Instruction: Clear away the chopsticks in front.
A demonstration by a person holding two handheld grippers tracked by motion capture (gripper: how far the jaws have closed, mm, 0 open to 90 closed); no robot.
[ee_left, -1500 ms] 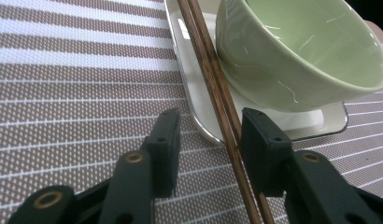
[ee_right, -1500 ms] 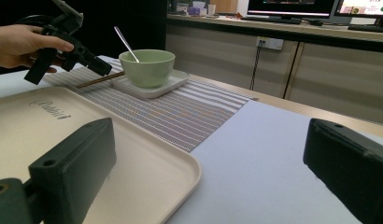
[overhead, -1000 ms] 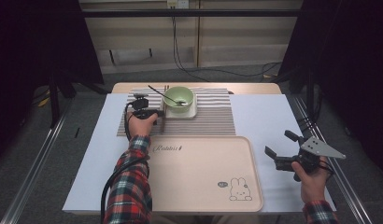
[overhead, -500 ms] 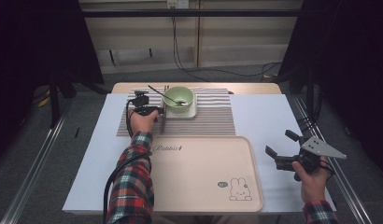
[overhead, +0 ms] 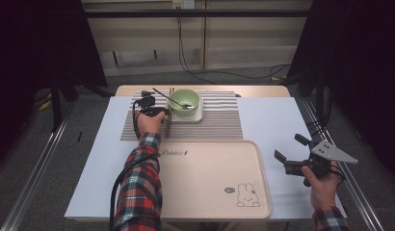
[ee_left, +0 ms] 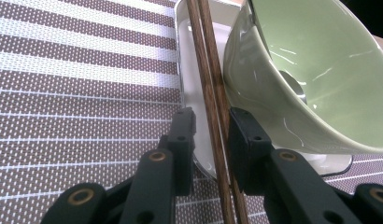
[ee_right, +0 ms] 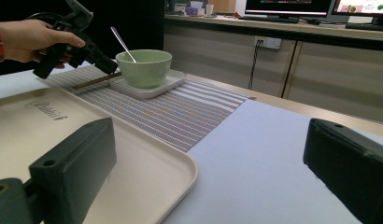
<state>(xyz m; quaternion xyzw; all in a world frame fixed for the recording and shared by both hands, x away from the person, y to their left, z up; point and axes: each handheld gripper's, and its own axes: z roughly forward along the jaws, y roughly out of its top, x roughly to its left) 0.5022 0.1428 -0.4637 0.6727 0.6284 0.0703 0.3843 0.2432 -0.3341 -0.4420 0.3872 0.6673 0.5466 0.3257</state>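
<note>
Left gripper reaching forward over the striped mat, jaws straddling the chopsticks on the white plate, pads not clearly pressing. Green bowl on that plate, spoon inside. Right gripper level beside the tray, jaws spread wide.

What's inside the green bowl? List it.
A metal spoon stands in the green bowl, its handle leaning out over the rim toward the left gripper. The bowl's wall hides the bottom, so any food cannot be seen.
</note>
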